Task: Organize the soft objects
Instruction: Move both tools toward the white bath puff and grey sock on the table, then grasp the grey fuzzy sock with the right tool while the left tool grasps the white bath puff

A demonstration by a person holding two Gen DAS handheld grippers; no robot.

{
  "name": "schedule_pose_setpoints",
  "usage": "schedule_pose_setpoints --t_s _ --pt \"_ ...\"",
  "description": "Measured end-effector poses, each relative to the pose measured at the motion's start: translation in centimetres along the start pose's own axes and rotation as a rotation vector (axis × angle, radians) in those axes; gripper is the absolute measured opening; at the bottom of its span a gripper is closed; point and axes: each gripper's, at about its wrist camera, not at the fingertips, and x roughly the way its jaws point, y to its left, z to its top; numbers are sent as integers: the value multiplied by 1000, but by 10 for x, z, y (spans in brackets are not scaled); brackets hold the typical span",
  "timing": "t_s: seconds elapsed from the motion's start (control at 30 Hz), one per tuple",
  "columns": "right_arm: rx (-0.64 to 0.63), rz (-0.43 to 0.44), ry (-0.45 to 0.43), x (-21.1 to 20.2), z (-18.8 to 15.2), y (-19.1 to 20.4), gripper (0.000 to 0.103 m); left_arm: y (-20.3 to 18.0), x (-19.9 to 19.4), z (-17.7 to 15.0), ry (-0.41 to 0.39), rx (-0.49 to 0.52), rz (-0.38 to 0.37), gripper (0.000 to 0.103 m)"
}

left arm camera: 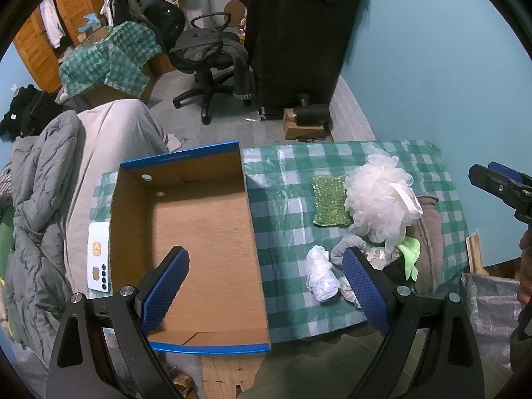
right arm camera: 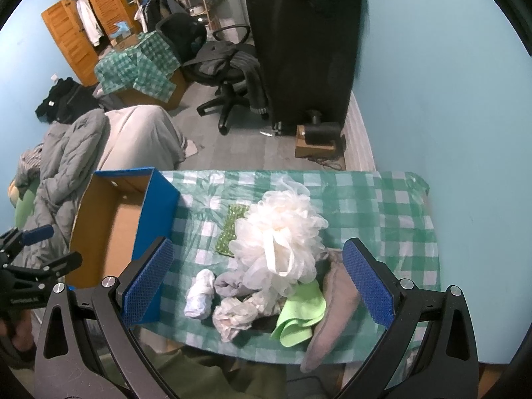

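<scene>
Both grippers hang released over the checked tablecloth [right arm camera: 382, 199], jaws spread wide with nothing between the blue pads. Between the fingers of the right gripper [right arm camera: 259, 286] sits the heap of soft things. Straight ahead of it and nearest its centre is the white bath pouf [right arm camera: 282, 232], with its cream loop hanging down the front. Below the pouf, toward the camera, lies a lime-green cloth [right arm camera: 299, 319], and just inside the right finger a brown-grey cloth [right arm camera: 332, 316] runs down to the table's near edge. Toward the left finger lie a crumpled clear plastic bag [right arm camera: 232, 316], a grey rolled cloth [right arm camera: 229, 286] and a small white bundle [right arm camera: 199, 296]. Beyond the pouf on its left, partly hidden by it, is a green sequinned pad [right arm camera: 229, 232]. Outside the left finger stands the open cardboard box [right arm camera: 109, 229] with blue outer walls, and past it the other gripper shows at the frame's edge.

Under the left gripper [left arm camera: 266, 286] lies the box [left arm camera: 199, 232], its brown floor bare; the left finger hangs over the inside, the right finger over the heap beyond the box's right wall. There the bundle [left arm camera: 319, 272] lies just left of that finger, with the pouf [left arm camera: 379, 199] and sequinned pad [left arm camera: 329, 199] farther ahead. To the left of the box a white phone [left arm camera: 98, 259] lies face down beside its wall. Farther off stand an office chair [left arm camera: 206, 56] and a grey quilt [left arm camera: 36, 199].
</scene>
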Motion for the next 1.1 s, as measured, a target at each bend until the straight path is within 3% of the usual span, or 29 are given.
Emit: schedule_pose_setpoints --t_s 0.03,0.37,0.47,1.1 --pt "4 -2 4 -1 1 -4 101 -2 1 1 26 10 15 95" --pt "47 -36 50 1 -2 -43 101 -33 9 11 -43 81 -32 95" --pt "71 -45 59 2 -3 -59 101 -46 15 16 -64 116 -6 95" --pt "179 -59 150 24 -28 -116 101 -100 59 36 -61 207 -44 95"
